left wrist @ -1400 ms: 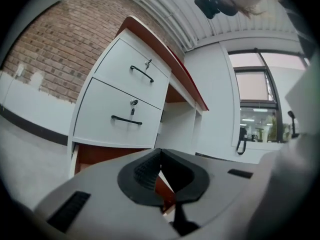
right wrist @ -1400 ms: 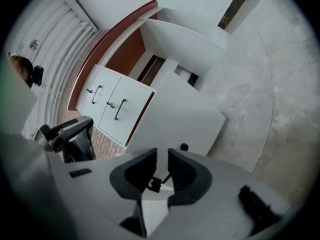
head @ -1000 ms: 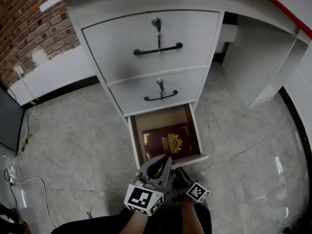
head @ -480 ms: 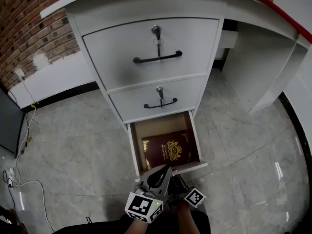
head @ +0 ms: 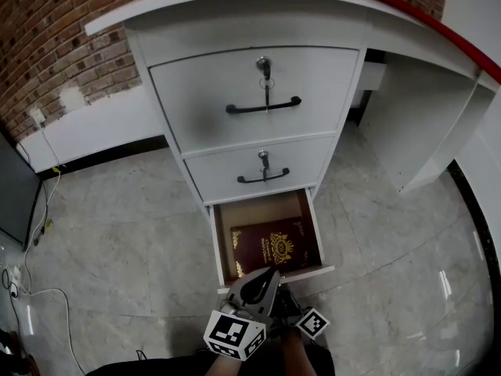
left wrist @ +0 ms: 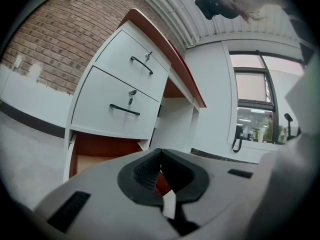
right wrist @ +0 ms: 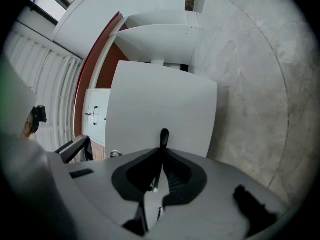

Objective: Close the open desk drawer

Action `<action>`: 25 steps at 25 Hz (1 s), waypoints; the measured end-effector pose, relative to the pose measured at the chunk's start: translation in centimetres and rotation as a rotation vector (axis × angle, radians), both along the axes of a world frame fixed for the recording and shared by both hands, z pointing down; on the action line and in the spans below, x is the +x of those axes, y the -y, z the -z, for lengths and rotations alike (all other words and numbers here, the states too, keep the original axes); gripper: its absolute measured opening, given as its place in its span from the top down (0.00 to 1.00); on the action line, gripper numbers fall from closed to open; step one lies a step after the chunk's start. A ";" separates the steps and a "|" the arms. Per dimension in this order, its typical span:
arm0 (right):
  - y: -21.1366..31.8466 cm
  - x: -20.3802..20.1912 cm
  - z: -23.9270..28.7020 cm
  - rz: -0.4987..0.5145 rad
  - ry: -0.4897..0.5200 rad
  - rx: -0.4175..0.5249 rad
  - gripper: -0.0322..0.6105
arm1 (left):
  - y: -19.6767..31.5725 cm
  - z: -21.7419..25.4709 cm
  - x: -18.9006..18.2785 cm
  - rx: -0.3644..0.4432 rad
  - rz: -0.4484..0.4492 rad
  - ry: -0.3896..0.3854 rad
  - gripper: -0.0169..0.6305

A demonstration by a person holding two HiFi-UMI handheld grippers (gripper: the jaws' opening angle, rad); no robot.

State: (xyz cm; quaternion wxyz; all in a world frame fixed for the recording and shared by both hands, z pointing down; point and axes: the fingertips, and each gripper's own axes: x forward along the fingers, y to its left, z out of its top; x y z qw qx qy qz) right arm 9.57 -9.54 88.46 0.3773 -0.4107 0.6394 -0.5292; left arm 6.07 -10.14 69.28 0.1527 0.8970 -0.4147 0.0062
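Head view looks steeply down on a white desk (head: 235, 10) with three stacked drawers: the top drawer (head: 235, 77) and middle drawer (head: 227, 175) are shut, keys in their locks, while the bottom drawer (head: 217, 245) stands pulled out over the stone floor (head: 117, 233), a dark red booklet (head: 270, 245) lying flat inside it. Both grippers sit close together just in front of that drawer's front edge, low and nearly level, which suits a push straight back along its runners. Right gripper view faces the drawer front (right wrist: 165, 99) as a broad white panel, turned on its side because the tool is rolled over; the right gripper (right wrist: 162, 151) has just been closing its jaws, and they now appear to pinch the black handle (right wrist: 164, 135), whose end sticks out past the tips. That hold probably gives control of the drawer, so it can be steered in without skewing. Left gripper view shows the left gripper (left wrist: 160, 154) with its jaws together and nothing between the pads, only the drawer's reddish inside seen through the gap below them; it hangs over the front edge, seemingly spare, or ready to press with its closed tips. The closing itself is not yet done.
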 end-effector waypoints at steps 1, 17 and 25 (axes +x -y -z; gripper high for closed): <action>0.1 0.0 0.5 0.008 -0.010 0.017 0.90 | 0.0 0.2 0.1 0.002 -0.001 -0.001 0.96; 2.7 0.7 4.7 0.028 -0.042 0.076 0.89 | 0.3 0.8 -0.4 -0.003 0.047 -0.026 0.96; 3.1 0.9 4.7 0.017 -0.047 0.045 0.89 | 0.1 0.0 0.2 -0.019 0.024 -0.009 0.96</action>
